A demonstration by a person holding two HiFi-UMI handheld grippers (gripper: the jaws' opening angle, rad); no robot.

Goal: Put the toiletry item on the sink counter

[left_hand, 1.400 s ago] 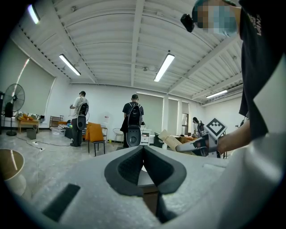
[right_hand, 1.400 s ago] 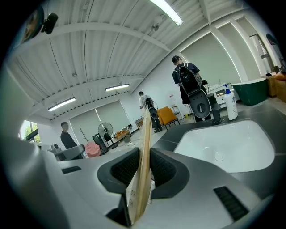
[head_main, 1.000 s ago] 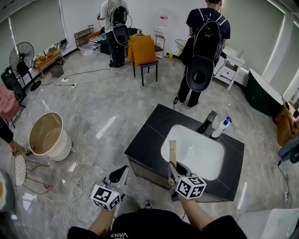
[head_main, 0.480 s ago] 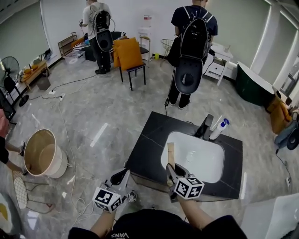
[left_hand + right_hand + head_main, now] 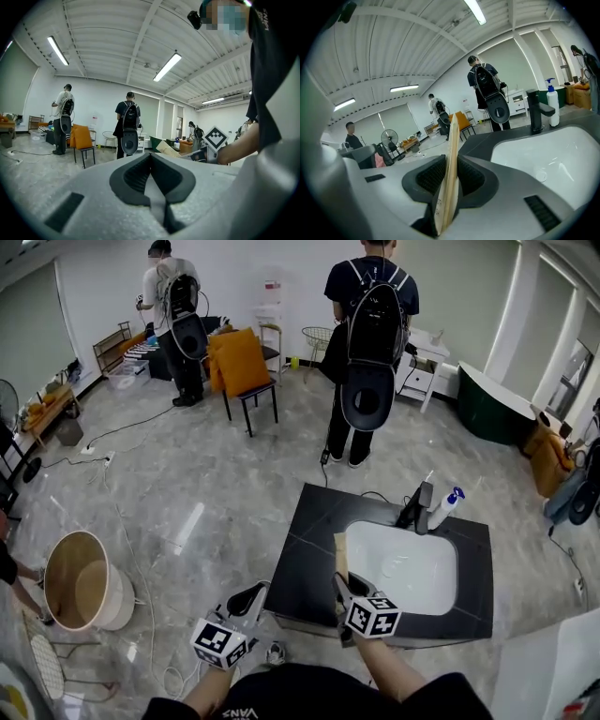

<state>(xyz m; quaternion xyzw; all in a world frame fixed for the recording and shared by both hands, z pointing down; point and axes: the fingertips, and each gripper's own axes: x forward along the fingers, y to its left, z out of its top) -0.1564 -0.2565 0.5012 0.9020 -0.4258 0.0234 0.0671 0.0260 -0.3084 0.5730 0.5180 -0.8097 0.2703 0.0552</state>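
My right gripper (image 5: pixel 341 585) is shut on a flat tan cardboard packet (image 5: pixel 340 554) that stands on edge between its pads, over the near left rim of the black sink counter (image 5: pixel 305 545). In the right gripper view the packet (image 5: pixel 451 168) rises from my right gripper (image 5: pixel 450 183), with the white basin (image 5: pixel 548 152) just beyond it. My left gripper (image 5: pixel 251 598) hangs over the floor left of the counter, apart from it. In the left gripper view my left gripper (image 5: pixel 151 161) is shut with nothing in it.
A black faucet (image 5: pixel 418 506) and a white pump bottle (image 5: pixel 448 505) stand at the counter's far edge. Two people with backpacks (image 5: pixel 367 352) stand beyond it near an orange chair (image 5: pixel 241 367). A round tub (image 5: pixel 80 582) and cables lie on the floor at left.
The whole view has swung and the counter now looks squarer. Both grippers travelled along the counter's near side. The packet stays clamped in the right gripper; the left stays shut.
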